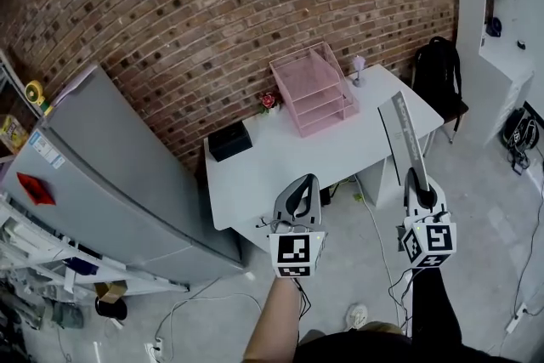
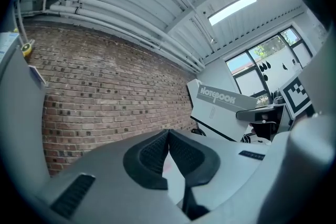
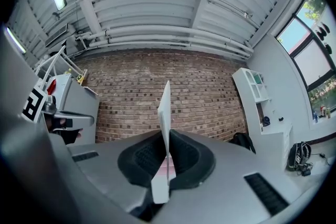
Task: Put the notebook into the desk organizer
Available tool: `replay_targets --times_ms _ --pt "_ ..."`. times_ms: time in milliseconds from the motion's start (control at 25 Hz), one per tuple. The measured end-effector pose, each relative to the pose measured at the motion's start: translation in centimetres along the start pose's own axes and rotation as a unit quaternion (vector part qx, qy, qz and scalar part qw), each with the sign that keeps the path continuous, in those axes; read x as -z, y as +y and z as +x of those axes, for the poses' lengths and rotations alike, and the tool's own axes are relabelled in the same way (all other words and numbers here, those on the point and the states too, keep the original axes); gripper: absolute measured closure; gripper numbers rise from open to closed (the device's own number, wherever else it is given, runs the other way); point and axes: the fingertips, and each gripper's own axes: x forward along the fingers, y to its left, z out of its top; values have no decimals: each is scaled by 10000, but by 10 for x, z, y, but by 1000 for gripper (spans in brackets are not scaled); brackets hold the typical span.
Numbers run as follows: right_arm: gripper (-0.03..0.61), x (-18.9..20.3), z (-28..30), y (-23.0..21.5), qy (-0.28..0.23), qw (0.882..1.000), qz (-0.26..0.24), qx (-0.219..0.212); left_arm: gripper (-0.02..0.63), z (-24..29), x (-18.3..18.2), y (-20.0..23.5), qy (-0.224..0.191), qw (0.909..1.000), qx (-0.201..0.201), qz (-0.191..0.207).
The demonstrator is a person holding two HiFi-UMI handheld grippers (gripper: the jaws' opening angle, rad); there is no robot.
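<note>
The white notebook (image 1: 401, 134) stands edge-on above the table's right front part, gripped at its lower end by my right gripper (image 1: 415, 176), which is shut on it. In the right gripper view the notebook (image 3: 165, 113) rises thin and upright from between the pads (image 3: 148, 156). The pink desk organizer (image 1: 311, 89), with tiered trays, sits at the back of the white table (image 1: 280, 166), well beyond both grippers. My left gripper (image 1: 298, 186) hovers at the table's front edge, shut and holding nothing. From the left gripper view the notebook's cover (image 2: 218, 107) shows to the right of the left gripper (image 2: 169, 136).
A black box (image 1: 229, 140), a small red flower (image 1: 269, 102) and a small figure (image 1: 359, 69) stand on the table near the brick wall. A grey cabinet (image 1: 110, 174) is at the left, a black backpack (image 1: 437, 74) and white shelves (image 1: 497, 21) at the right. Cables lie on the floor.
</note>
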Motion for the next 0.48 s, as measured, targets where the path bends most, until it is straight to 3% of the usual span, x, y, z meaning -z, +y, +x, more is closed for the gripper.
replay_targets --times_ms 480 --pt "552 3 53 -11 -102 9997 85 -214 597 41 3 16 6 9997 -228 54"
